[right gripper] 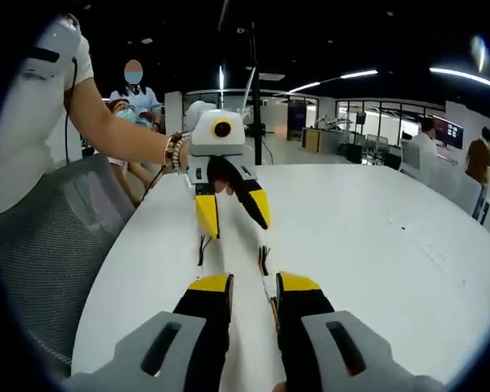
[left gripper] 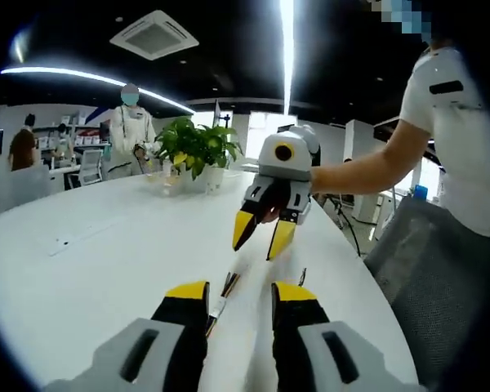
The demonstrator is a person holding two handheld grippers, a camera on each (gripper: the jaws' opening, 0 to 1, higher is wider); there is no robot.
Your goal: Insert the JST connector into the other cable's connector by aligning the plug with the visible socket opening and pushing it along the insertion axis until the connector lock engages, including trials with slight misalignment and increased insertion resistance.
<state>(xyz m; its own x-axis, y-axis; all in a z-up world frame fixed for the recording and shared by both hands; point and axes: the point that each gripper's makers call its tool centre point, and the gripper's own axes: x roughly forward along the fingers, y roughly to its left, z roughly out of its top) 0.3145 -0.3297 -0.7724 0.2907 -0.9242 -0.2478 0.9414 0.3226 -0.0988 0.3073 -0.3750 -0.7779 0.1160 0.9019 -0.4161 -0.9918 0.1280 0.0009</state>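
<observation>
Two thin cables with small connectors lie on the white table (left gripper: pixel 90 261) between the grippers. In the left gripper view, one cable (left gripper: pixel 226 287) lies just ahead of my left gripper (left gripper: pixel 239 298), near its left jaw, and the other cable (left gripper: pixel 302 276) lies to the right. My left gripper is open and holds nothing. Facing it, tilted down over the table, is my right gripper (left gripper: pixel 257 245), also open. In the right gripper view, one cable (right gripper: pixel 266 278) runs between the jaws of my right gripper (right gripper: pixel 255 290). The other cable (right gripper: pixel 202 245) lies below my left gripper (right gripper: pixel 235 229).
A potted plant (left gripper: pixel 198 147) stands at the table's far side. A grey mesh chair (left gripper: pixel 441 269) sits against the table edge beside the person holding the grippers. Other people stand and sit at desks behind. The table (right gripper: pixel 392 245) is broad and bare on the other side.
</observation>
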